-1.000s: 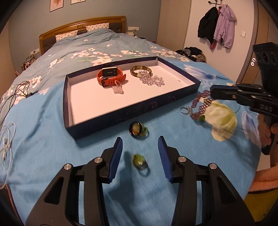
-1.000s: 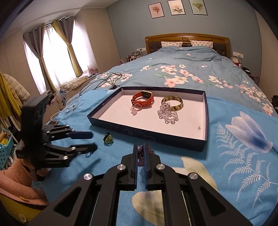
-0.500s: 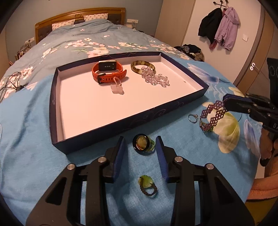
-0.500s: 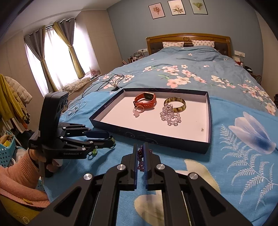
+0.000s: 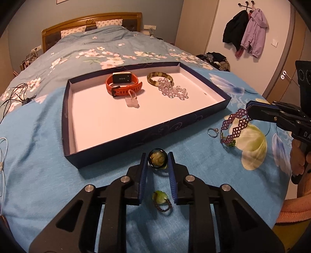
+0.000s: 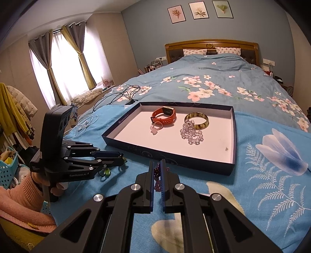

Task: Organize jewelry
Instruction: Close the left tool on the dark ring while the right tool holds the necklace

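A tray (image 5: pixel 204 114) is set on the bed (image 5: pixel 38 148). Inside it, at the far end, a watch (image 5: pixel 123 84) is placed left of a bangle (image 5: pixel 159 81), with beads (image 5: pixel 173 91) before the bangle. Two rings (image 5: pixel 157 160) (image 5: pixel 161 200) are laid before the tray, and a bracelet (image 5: pixel 234 126) to its right.

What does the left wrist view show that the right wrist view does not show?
Only the left wrist view shows the silver ring, the hanging jackets, and the left gripper closed around the black ring. Only the right wrist view shows the curtains and wall pictures. Both show the tray, the orange watch, the right gripper and its purple bracelet.
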Tool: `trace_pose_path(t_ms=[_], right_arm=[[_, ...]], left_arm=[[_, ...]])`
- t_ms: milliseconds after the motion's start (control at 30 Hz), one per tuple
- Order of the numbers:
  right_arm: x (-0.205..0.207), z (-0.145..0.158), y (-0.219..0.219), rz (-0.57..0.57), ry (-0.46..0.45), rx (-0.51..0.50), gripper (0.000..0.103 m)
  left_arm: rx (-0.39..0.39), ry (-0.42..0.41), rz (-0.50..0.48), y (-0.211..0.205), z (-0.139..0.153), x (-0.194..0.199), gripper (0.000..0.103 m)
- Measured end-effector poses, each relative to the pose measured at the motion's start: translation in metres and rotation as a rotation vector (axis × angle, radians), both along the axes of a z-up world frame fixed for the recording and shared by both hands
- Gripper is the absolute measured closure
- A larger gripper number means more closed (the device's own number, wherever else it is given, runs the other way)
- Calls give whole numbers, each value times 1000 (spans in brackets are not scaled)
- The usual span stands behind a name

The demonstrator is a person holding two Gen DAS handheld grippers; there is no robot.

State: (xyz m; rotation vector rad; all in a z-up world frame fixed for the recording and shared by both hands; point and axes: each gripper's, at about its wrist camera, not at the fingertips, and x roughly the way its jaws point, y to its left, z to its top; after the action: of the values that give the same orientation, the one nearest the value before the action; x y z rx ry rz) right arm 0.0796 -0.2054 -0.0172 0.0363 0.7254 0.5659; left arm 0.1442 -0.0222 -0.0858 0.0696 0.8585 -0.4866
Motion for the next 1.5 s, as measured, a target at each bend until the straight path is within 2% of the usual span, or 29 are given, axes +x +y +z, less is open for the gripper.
trace_pose_path(t_ms=[200,400,733,800,867,1067,1300,1333,1400,1500], right_arm=[[0,4,0,4,-10,7,99],[0,4,1,8,-8,4,99],[2,2,1,6,0,5,99],[2,2,1,5,1,6,99],[2,0,1,7,3,5,99],[1,-1,1,10,5,8,99],[2,-5,2,9,12,8,99],[3,-6,2,8,14,9,99],[3,-7,2,7,17,8,99],[3,-7,2,8,19,8,99]], left_arm=[[19,-59,3,3,10,-12,82],[37,-40,-5,2,5,-14,82],[78,-71,-29,-3,4,-26,81],[74,-65,-26,-1,3,-25,78],[74,-58,-18,1,2,-23,68],[74,-11,-21,2,-5,-11,67],[6,39,-30,8,-8,3,70],[-6,45,-30,9,-9,4,71],[-22,56,-28,11,-10,5,81],[-35,54,-11,14,-9,6,81]])
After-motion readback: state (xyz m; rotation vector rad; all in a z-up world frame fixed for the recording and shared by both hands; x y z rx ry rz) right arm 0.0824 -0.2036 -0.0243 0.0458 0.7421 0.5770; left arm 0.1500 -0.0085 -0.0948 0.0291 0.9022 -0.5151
